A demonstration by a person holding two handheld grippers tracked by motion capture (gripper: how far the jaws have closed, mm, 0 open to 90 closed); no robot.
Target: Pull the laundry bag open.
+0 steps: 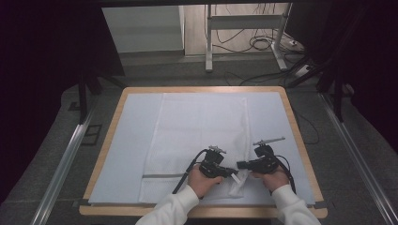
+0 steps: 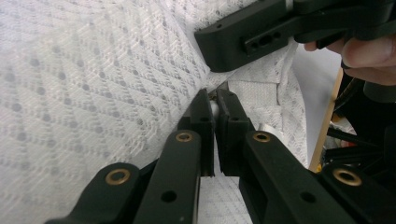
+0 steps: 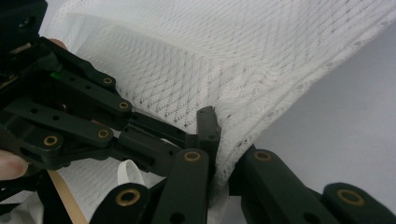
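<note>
White mesh bag lay flat along the middle of the counter, on a pale blue sheet, its long side running from far to near. Its near right corner was bunched and lifted off the sheet, and both tongs met there. The left tongs came in from the left and were clenched on a small fold of the mesh at that corner; in the left gripper view the jaws stood almost together with a sliver of white cloth pinched between them. The right tongs reached in from the right, just beside the left ones, and gripped the bag's edge; in the right gripper view the mesh hem ran down between the two jaws, which closed on it. The tips of both tongs nearly touched each other.

A grey zipper band crossed the bag near its near end. Where the band ended under the hands could not be made out. The person's hands and white sleeves hid the corner's underside.
</note>
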